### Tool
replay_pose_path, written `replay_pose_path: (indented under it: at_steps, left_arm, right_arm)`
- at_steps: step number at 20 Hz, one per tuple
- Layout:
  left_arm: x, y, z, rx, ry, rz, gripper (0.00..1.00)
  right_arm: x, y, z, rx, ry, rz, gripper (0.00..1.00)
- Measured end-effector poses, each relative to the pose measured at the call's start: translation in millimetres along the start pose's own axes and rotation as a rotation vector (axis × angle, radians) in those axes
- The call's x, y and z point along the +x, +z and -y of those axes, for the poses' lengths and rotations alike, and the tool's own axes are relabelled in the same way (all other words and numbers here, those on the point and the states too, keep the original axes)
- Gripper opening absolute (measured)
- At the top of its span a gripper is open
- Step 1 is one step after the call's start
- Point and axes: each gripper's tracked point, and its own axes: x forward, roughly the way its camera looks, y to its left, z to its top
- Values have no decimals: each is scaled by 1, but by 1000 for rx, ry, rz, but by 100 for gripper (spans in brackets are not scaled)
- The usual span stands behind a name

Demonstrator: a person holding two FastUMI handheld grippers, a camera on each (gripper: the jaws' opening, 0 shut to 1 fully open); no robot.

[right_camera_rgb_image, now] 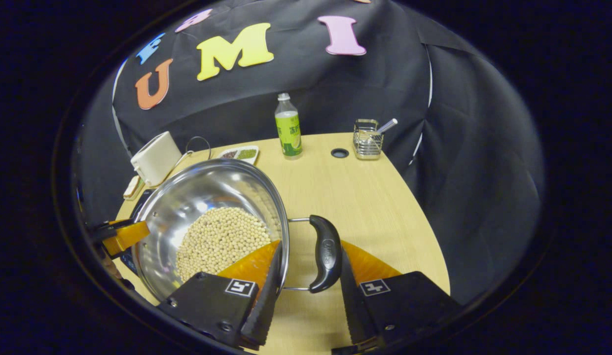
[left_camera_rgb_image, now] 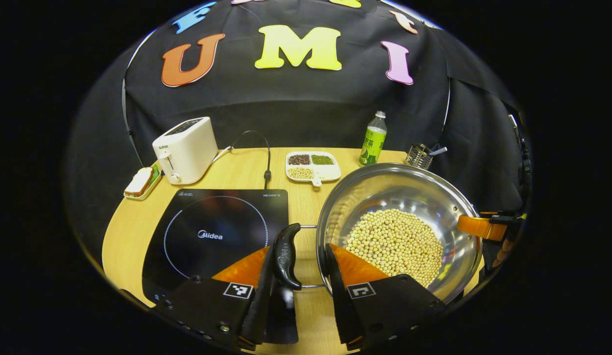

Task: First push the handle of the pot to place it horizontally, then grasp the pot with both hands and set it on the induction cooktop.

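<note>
1. Now pot (left_camera_rgb_image: 399, 227) sits centre-right of frame, just beside cooktop (left_camera_rgb_image: 212, 236).
2. L gripper (left_camera_rgb_image: 298, 296) & R gripper (right_camera_rgb_image: 306, 296) are spread around handles (left_camera_rgb_image: 287, 256), (right_camera_rgb_image: 325, 252), unclamped.
3. Both should be closed evenly, pot kept level w/ beans (left_camera_rgb_image: 397, 244).

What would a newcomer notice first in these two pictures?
The big steel pot full of pale soybeans draws the eye first; it sits on the wooden table, right of the black induction cooktop. Next come the two claws: the left claw straddles one black side handle, and the right claw straddles the other handle, both open. Behind stand a white toaster and a green bottle.
</note>
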Motion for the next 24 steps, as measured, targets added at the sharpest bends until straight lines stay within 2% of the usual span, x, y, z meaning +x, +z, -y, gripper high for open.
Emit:
replay_pose_path:
  at_steps: [5, 10, 16, 24]
  left_arm:
    - [-25, 21, -33, -17, 11, 48, 54]
    - [-50, 36, -81, -27, 55, 91, 54]
    - [-75, 60, -138, -36, 141, 135, 54]
    - [-74, 76, -198, -75, 193, 138, 54]
  right_arm:
    - [-22, 19, -40, -35, 5, 39, 63]
    - [-31, 33, -90, -41, 48, 47, 63]
    - [-28, 50, -155, -51, 126, 63, 61]
    - [-14, 66, -220, -67, 155, 66, 63]
